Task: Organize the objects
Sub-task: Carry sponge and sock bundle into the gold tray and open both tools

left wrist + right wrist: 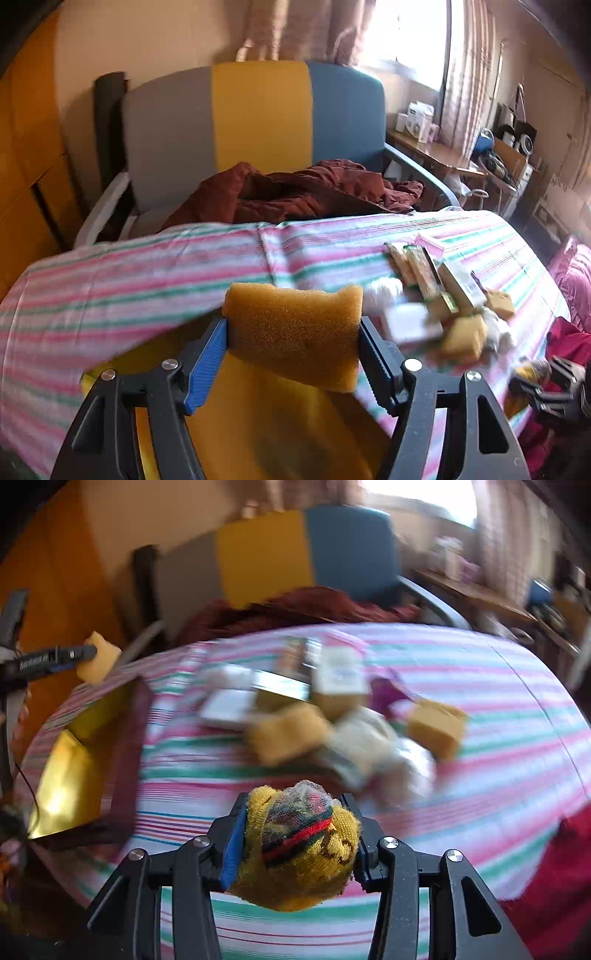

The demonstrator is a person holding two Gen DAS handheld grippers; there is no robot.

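Sponge (pixel 295 332) sits clenched in our left gripper (pixel 293 354); our right gripper (pixel 295 849) grasps a rolled sock (pixel 301 845), pile (pixel 332 716) at twelve o'clock.

Yellow sponge (pixel 293 332), rolled sock (pixel 303 849) — both held aloft.

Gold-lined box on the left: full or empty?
Looks empty: the box shows only bare gold lining in the right wrist view; its near corner is hidden.

Porous foam sponge (pixel 293 334), knitted sock ball (pixel 301 853), glossy box (pixel 70 771)
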